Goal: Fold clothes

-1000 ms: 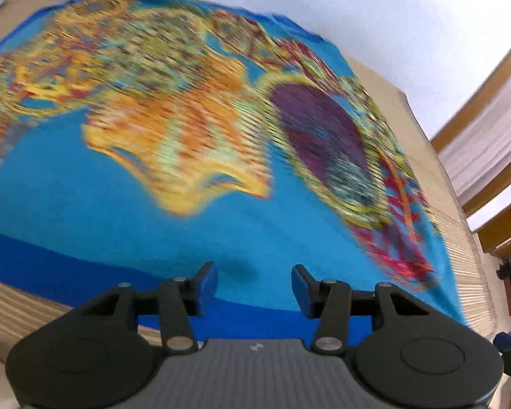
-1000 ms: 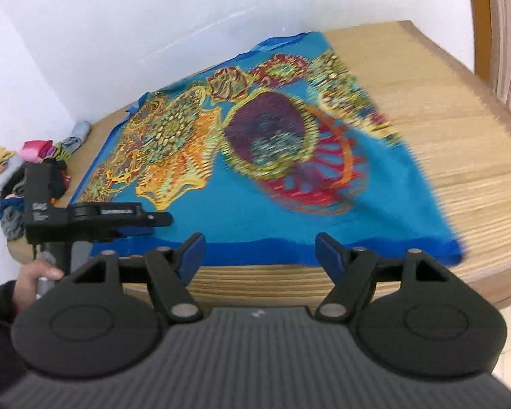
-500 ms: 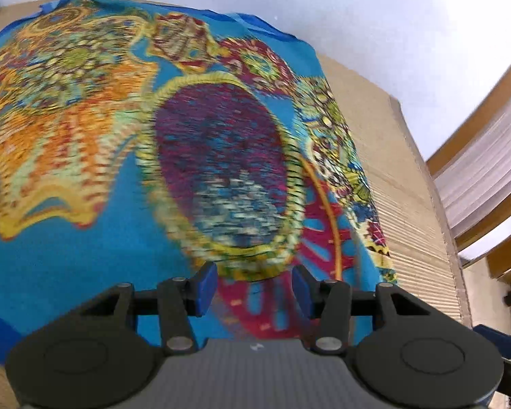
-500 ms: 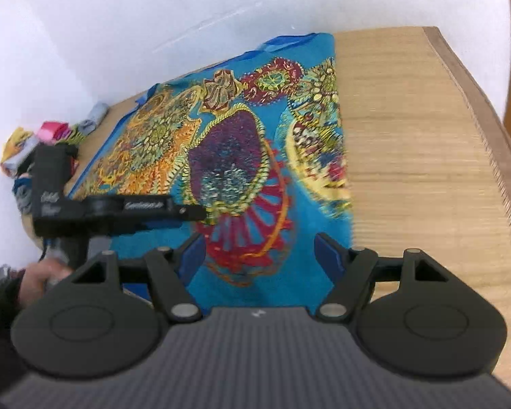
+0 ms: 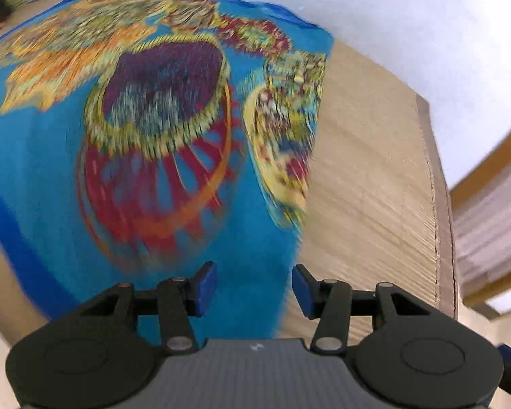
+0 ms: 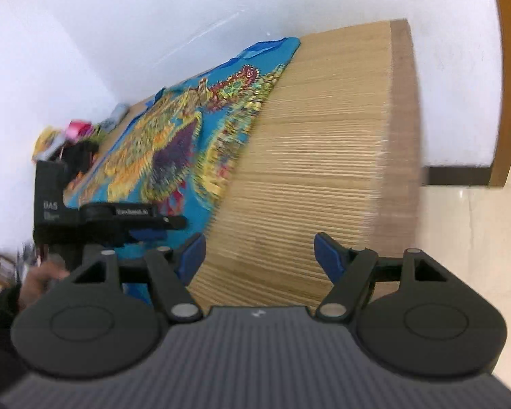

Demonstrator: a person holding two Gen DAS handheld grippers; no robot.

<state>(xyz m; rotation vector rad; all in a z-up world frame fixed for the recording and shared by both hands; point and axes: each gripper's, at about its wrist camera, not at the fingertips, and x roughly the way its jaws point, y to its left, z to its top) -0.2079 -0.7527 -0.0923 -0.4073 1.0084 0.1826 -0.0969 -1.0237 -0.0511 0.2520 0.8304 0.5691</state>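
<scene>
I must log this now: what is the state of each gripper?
Left gripper: open, holding nothing, over the cloth edge.
Right gripper: open, holding nothing, over the mat.

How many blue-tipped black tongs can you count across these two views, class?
2. The left tongs hang open over the near edge of the bright blue patterned cloth. The right tongs are open over the bare tan ribbed tabletop. None seem hidden.

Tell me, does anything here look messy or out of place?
Mostly no. The blue cloth lies flat on the mat. Only a small heap of clothes at the far corner looks untidy.
</scene>
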